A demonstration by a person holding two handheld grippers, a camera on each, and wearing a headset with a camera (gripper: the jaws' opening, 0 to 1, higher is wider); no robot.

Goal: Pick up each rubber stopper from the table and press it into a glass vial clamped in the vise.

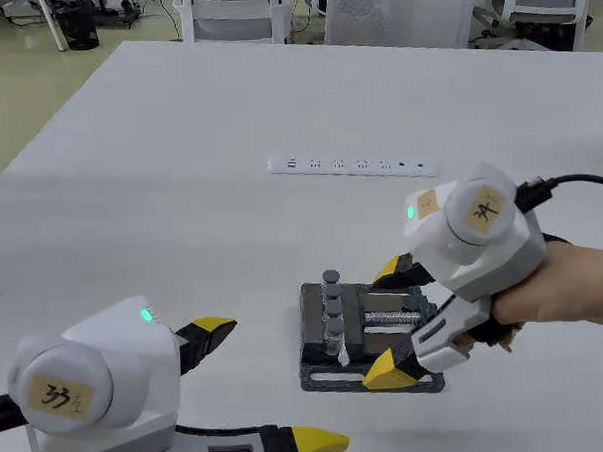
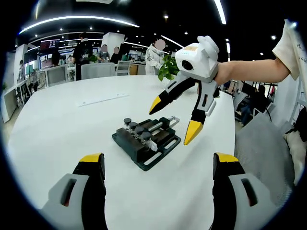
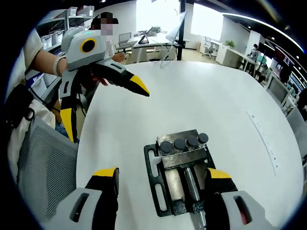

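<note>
A broad white table [image 1: 277,117] carries the scene, with pale chairs [image 1: 232,14] along its far edge at the top of the head view. Your right gripper [image 1: 381,326], white-bodied with yellow-tipped black jaws, hangs right of centre, its jaws spread wide and holding nothing. Your left gripper [image 1: 286,385], likewise wide apart and empty, sits in the lower left corner. Between them, below centre, stands the small black metal vise [image 1: 318,373]. A long white power strip [image 1: 351,166] lies well beyond it.

Four small glass vials [image 1: 333,325] stand clamped in a row running up and down the frame along the vise's left side, each already topped by a dark rubber stopper [image 1: 331,278]. The row lies just left of your right gripper's tips, which bracket the vise's screw end, so that gripper is much the nearer. Nothing stands between them. With every vial capped, the job looks all but finished.
</note>
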